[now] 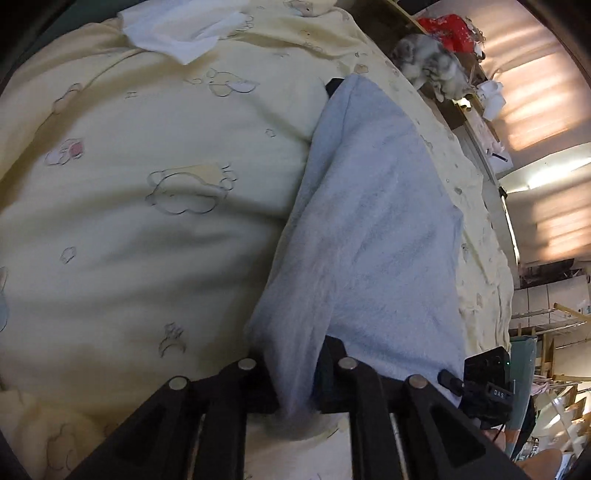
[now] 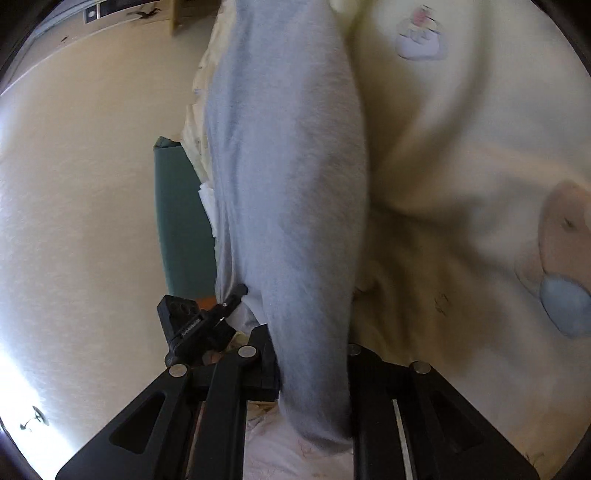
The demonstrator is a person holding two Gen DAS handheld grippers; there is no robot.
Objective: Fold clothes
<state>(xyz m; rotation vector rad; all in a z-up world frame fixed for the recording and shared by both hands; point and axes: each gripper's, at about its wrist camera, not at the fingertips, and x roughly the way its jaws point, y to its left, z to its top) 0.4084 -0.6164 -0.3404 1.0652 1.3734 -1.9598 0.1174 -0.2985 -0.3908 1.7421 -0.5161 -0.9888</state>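
Inner faces of the left gripper (image 1: 295, 373) jaws covered by the grey garment (image 1: 369, 229), right gripper (image 2: 312, 369) jaws likewise buried in cloth, white cloth (image 1: 184, 29) cut off by the top edge, bedspread (image 2: 461, 166) print blurred

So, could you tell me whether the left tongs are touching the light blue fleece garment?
Touching: the left wrist view shows the left tongs pinching a fold of the light blue fleece garment between both fingers.
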